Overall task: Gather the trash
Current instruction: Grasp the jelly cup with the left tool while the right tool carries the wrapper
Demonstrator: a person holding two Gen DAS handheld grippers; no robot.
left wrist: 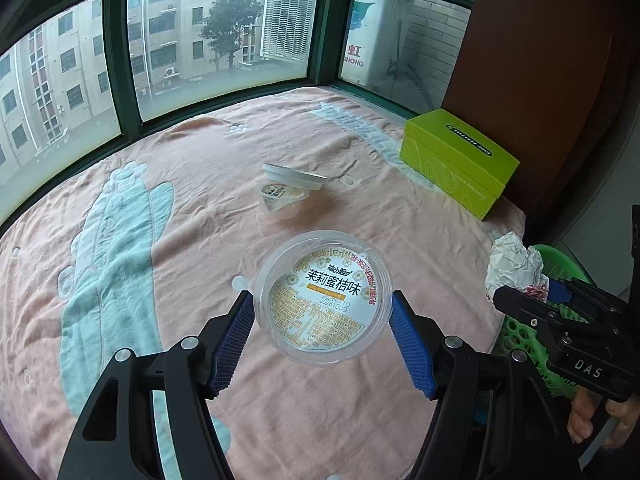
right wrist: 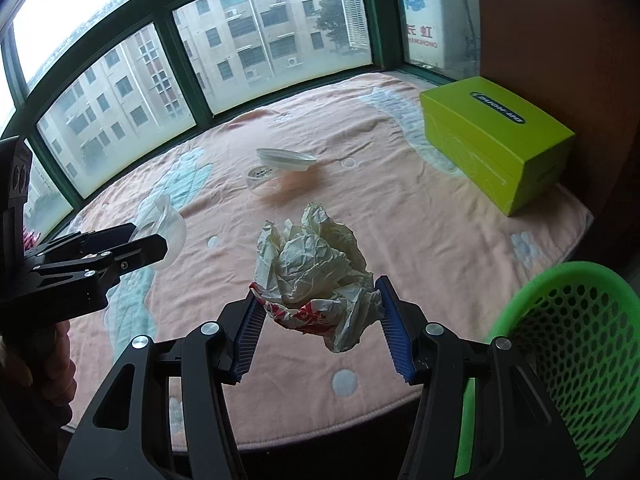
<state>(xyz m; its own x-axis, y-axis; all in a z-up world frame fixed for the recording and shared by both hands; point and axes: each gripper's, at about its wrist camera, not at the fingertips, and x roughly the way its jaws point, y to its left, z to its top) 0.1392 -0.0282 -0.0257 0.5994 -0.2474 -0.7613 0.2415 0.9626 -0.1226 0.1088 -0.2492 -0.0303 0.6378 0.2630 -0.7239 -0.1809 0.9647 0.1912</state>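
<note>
The left gripper (left wrist: 323, 312) clamps a clear jelly cup (left wrist: 322, 298) at frame centre; the right gripper (right wrist: 319, 304) clamps crumpled paper (right wrist: 316, 276) (green basket (right wrist: 568, 344) lower right).

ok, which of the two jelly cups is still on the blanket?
The tipped-over jelly cup mid-blanket, lid peeled back. The other cup is clamped in the left hand-held gripper.

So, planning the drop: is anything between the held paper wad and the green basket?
Nothing: in the right wrist view only bare blanket lies between the wad and the basket.
</note>
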